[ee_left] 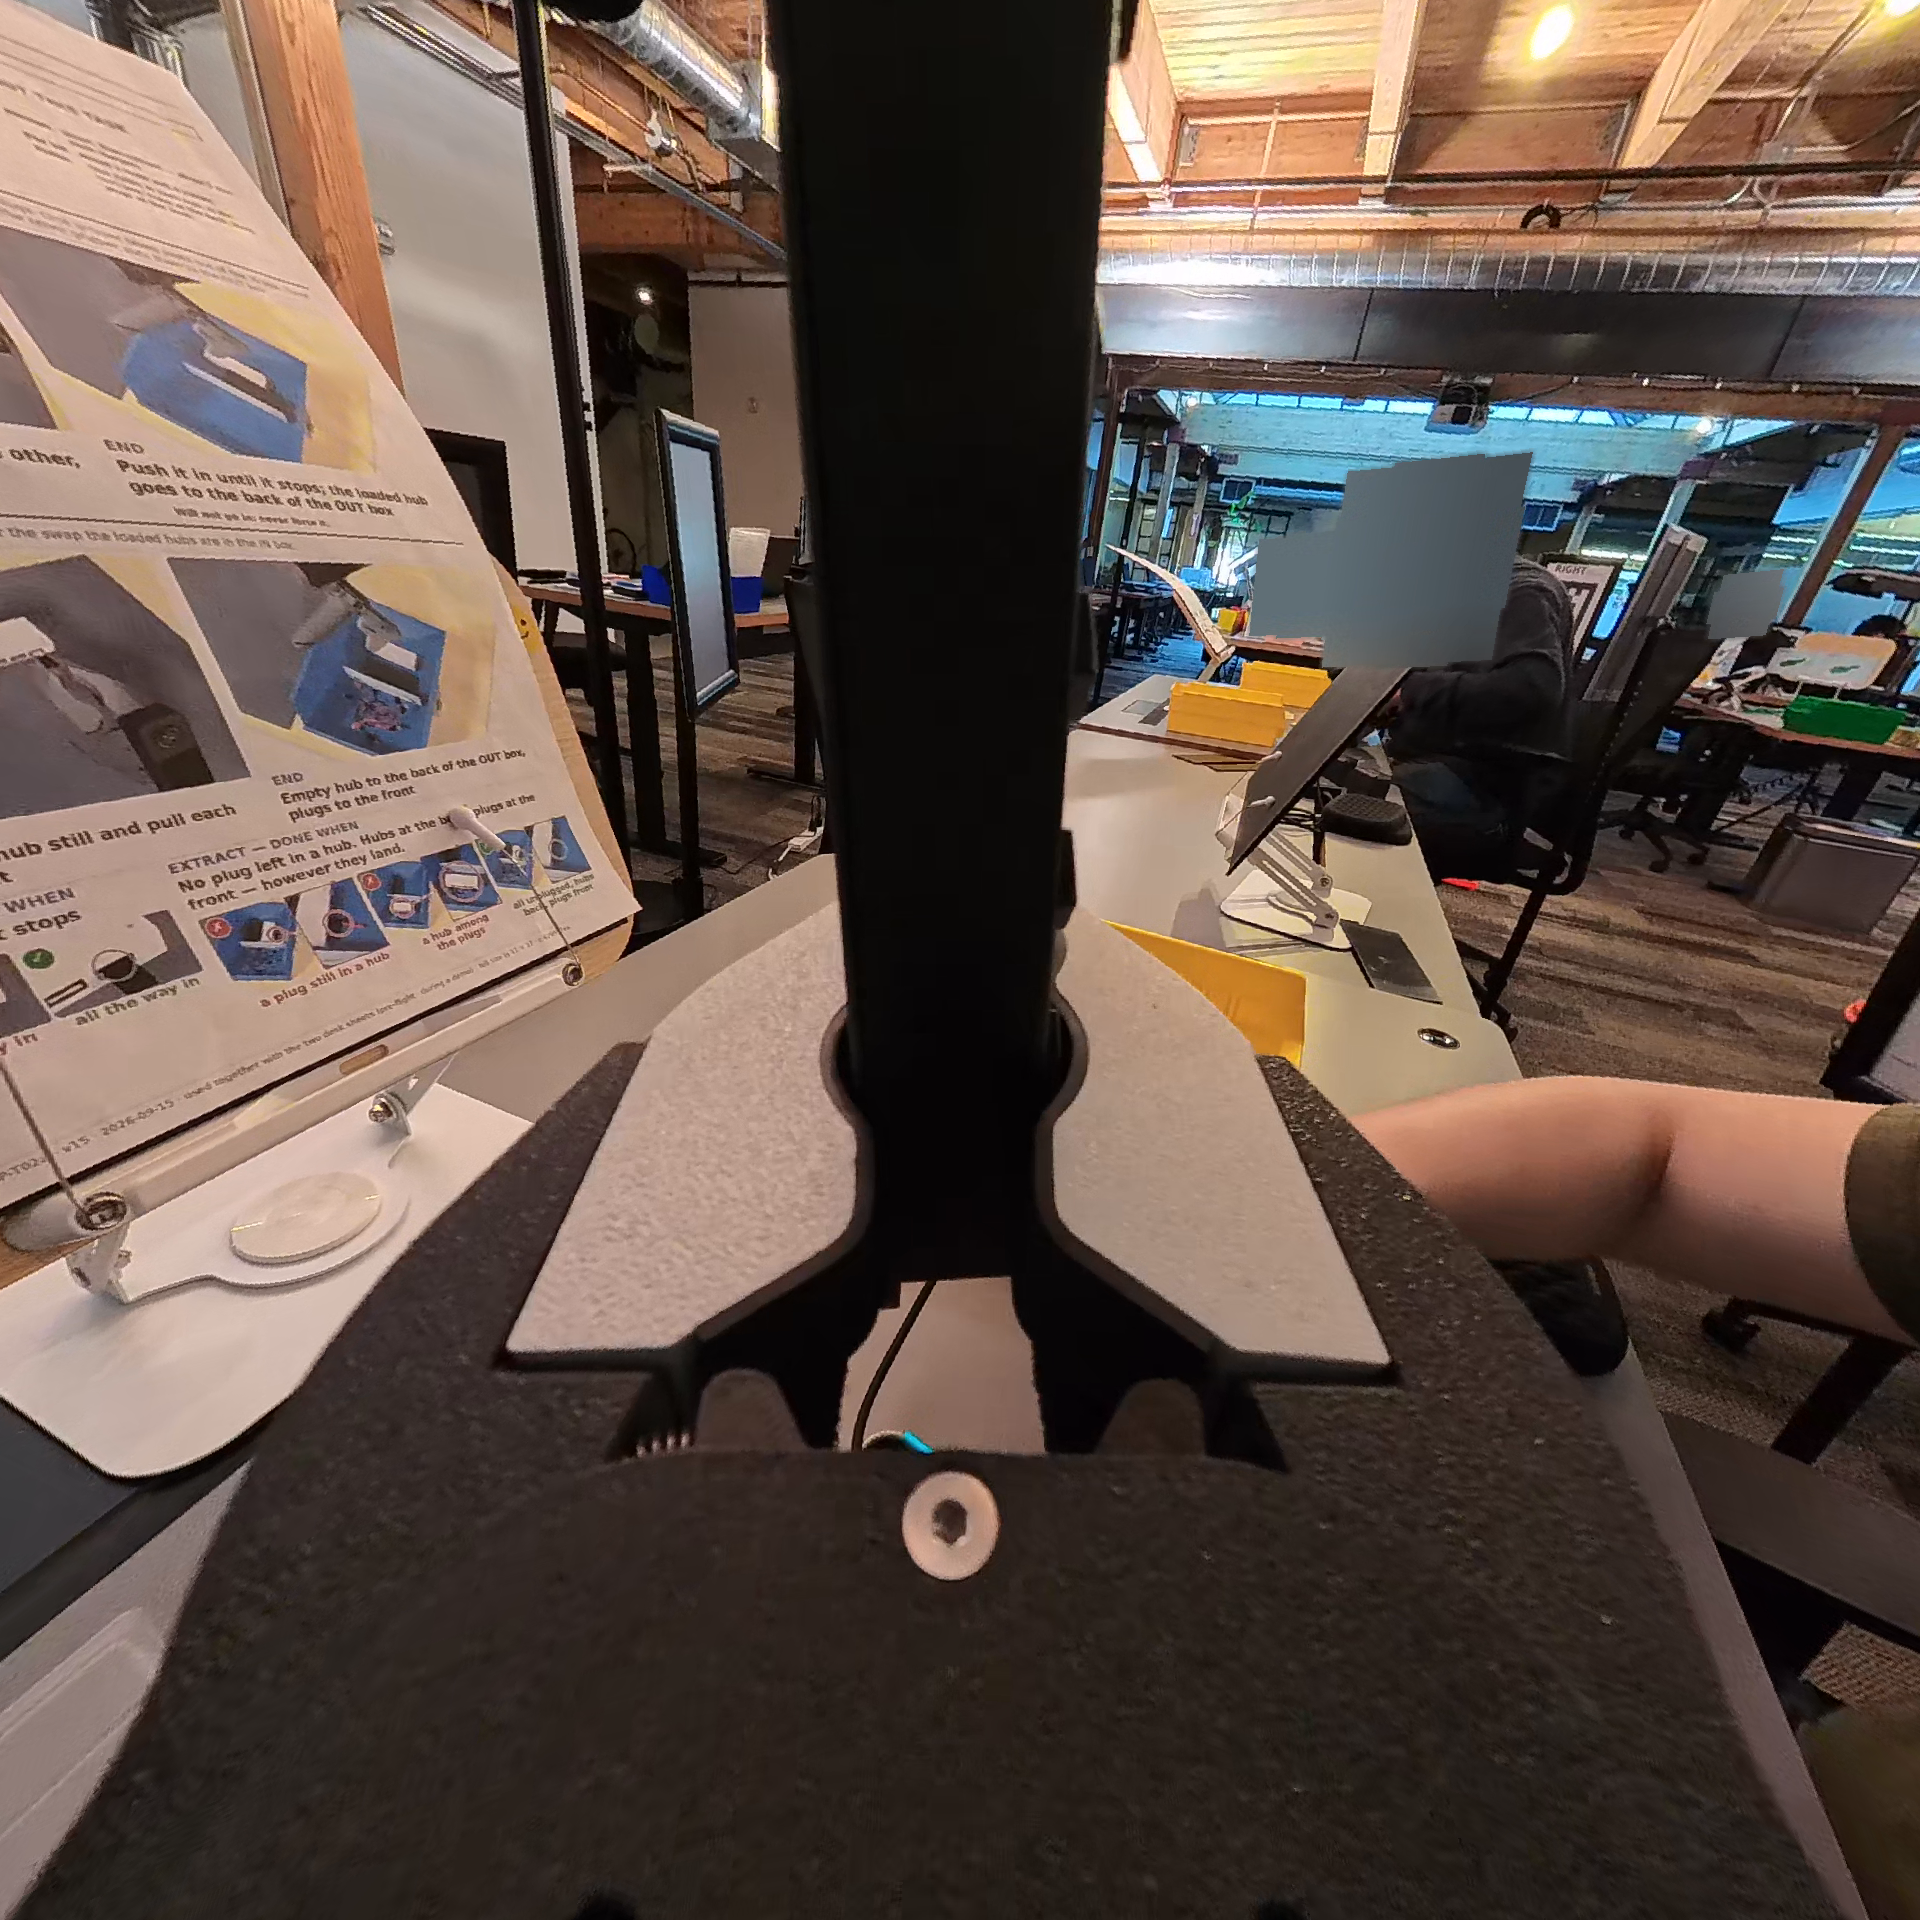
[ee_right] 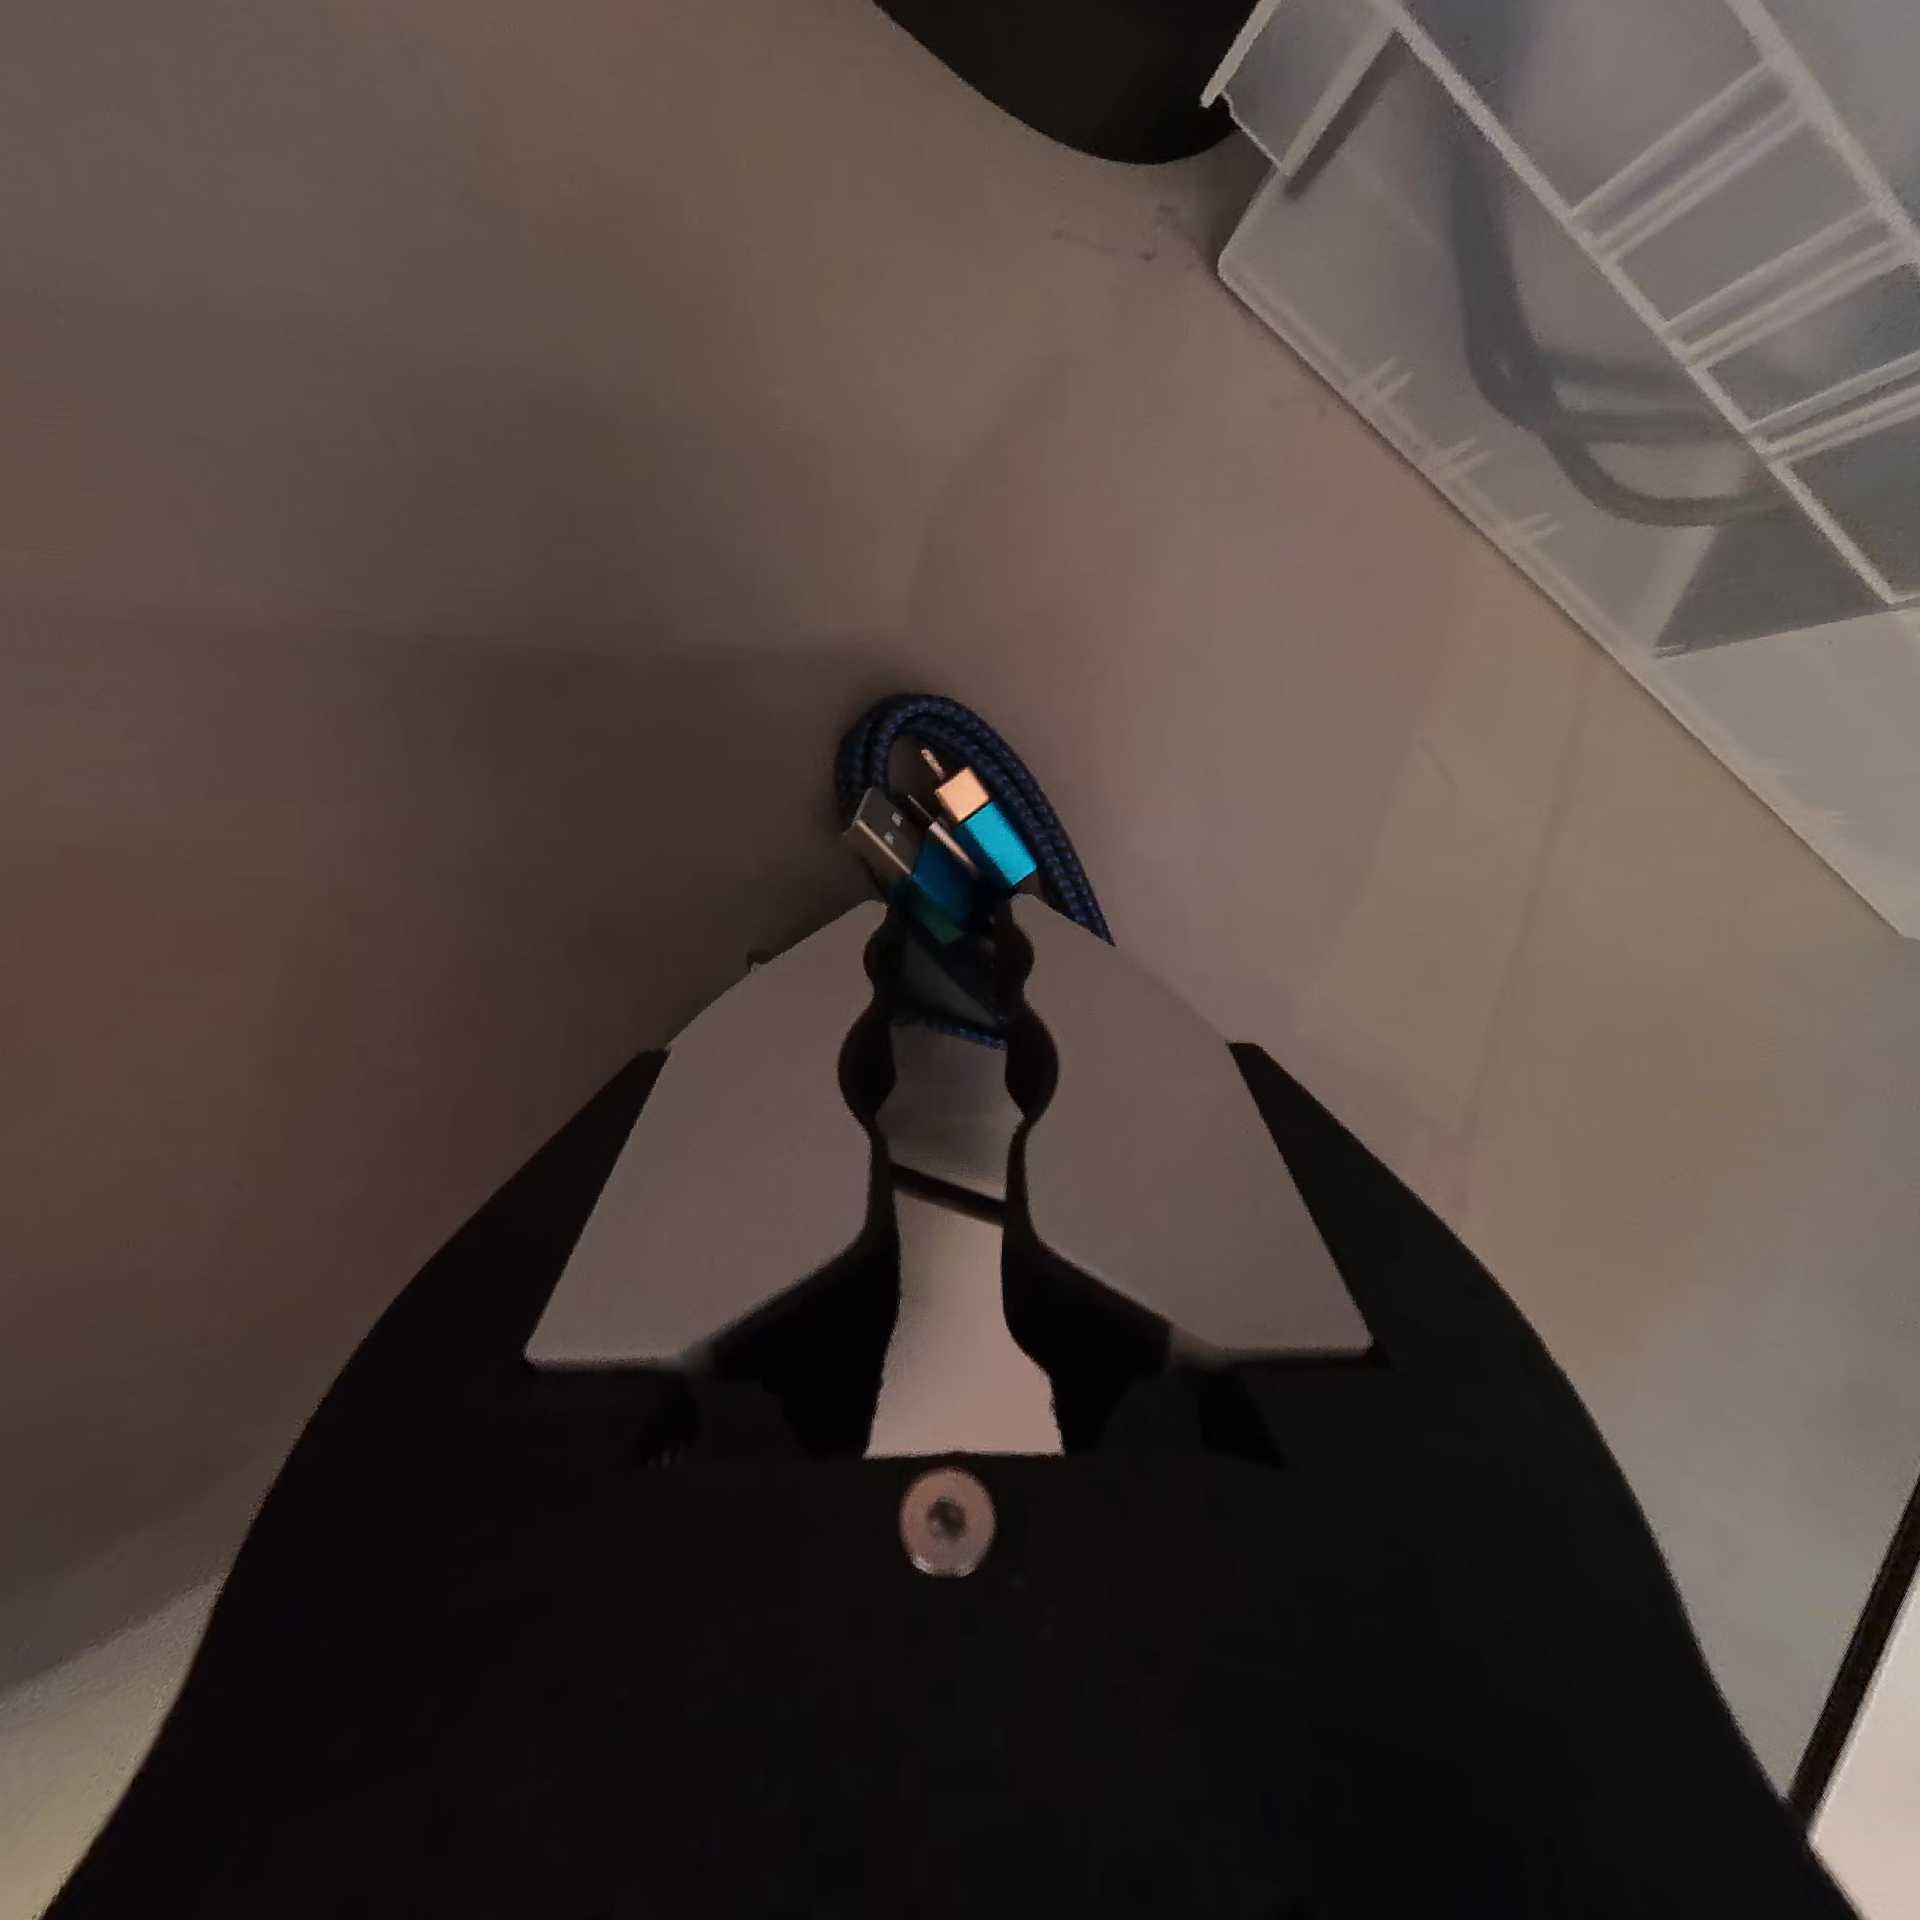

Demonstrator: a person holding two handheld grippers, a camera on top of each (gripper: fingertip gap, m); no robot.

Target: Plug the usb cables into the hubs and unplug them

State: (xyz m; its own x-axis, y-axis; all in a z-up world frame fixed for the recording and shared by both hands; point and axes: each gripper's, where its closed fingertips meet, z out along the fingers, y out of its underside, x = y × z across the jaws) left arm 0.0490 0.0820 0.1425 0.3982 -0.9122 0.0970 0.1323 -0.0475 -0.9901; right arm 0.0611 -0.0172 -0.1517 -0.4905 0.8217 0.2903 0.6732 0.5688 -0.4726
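Note:
In the left wrist view my left gripper (ee_left: 951, 935) is shut on a long black hub (ee_left: 940, 520), which stands upright between the grey pads (ee_left: 727, 1143) and hides the middle of the view. A thin black cable (ee_left: 894, 1361) and a bit of cyan show below it. In the right wrist view my right gripper (ee_right: 945, 935) is shut on a coiled blue braided usb cable (ee_right: 997, 790). Its two cyan plugs (ee_right: 987, 842) stick out past the fingertips, just above the grey table (ee_right: 416, 520).
An instruction sheet on a white stand (ee_left: 260, 623) is at the left, and a yellow bin (ee_left: 1236, 987) lies beyond the gripper. A person's forearm (ee_left: 1610, 1174) reaches in from the right. A clear compartment bin (ee_right: 1662, 364) sits at the upper right, and a dark object (ee_right: 1070, 73) is at the top. The tips of one gripper are about 30 cm away from the tips of the other.

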